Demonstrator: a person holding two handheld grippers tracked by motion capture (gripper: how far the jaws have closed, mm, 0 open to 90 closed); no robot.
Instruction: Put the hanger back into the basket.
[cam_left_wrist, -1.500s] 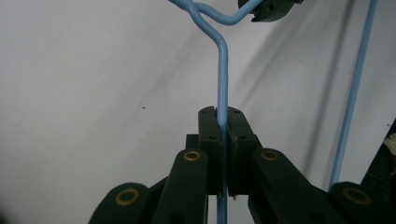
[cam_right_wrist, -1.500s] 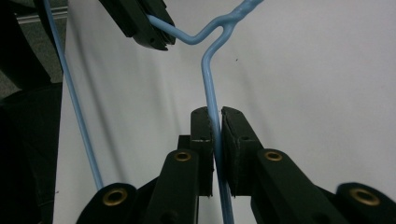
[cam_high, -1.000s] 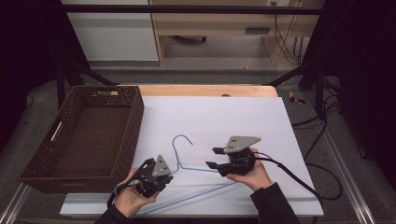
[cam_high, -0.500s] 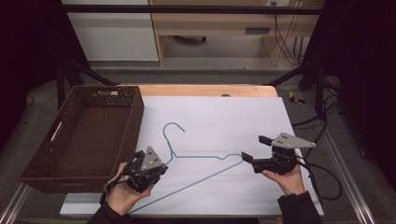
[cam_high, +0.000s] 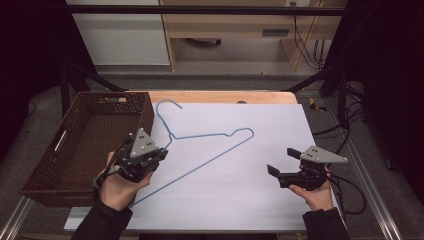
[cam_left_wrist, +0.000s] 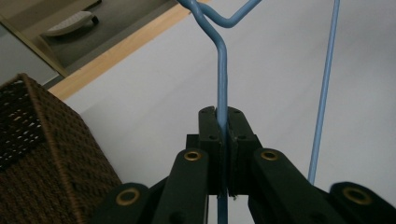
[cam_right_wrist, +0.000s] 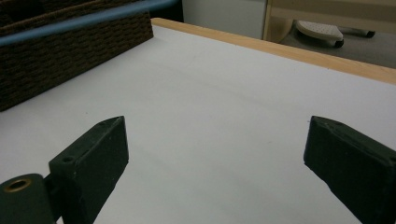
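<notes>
Now the left tongs (cam_high: 159, 152) clamp the thin blue wire coat hanger (cam_high: 210, 136), while the right tongs (cam_high: 274, 171) gape wide with nothing between them.

In the left gripper view the two black jaws are pressed tight on one blue wire of the hanger, which runs straight ahead of them to the twisted neck; a second wire passes just to their right. From above, the hanger stretches forward from the left tongs, its hook (cam_high: 169, 105) beyond them over the white counter (cam_high: 260, 205), close beside the dark brown woven basket (cam_high: 75, 145) at their left. The right tongs sit well apart from the hanger, low over bare counter, held in the person's right hand (cam_high: 316, 194).
</notes>
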